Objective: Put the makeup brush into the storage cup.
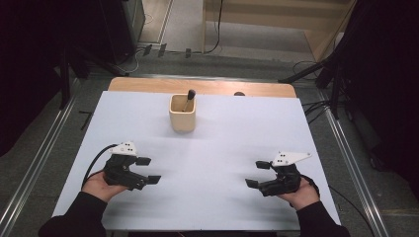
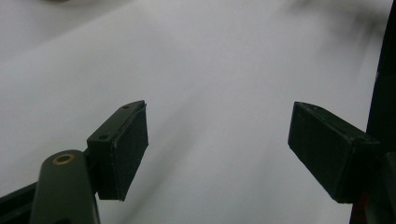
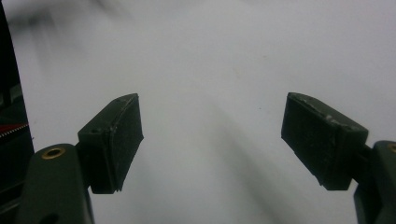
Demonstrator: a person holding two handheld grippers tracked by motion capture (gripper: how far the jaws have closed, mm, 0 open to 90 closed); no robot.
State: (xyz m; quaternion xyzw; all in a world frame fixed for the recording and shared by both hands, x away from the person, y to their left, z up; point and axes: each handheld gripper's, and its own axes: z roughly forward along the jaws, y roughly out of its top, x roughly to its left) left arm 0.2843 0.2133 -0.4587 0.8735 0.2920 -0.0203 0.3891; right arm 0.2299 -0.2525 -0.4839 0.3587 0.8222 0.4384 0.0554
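A cream square cup (image 1: 182, 114) stands upright on the white table cover (image 1: 217, 148), toward the back at the middle. A black-tipped tool (image 1: 188, 98) leans inside it. My left gripper (image 1: 148, 170) rests low at the front left, held in a hand, its jaws wide open with nothing between them. At the front right my right gripper (image 1: 257, 174) is held the same way, open and empty, pointing toward the left one. Both gripper views look along open jaws, left gripper (image 2: 217, 149) and right gripper (image 3: 212, 144), at bare white surface.
The wooden table edge (image 1: 202, 86) shows behind the white cover. Metal rails (image 1: 346, 148) run along both sides on the grey floor. Cables (image 1: 217, 29) and dark stands (image 1: 336, 64) lie beyond the table's far end.
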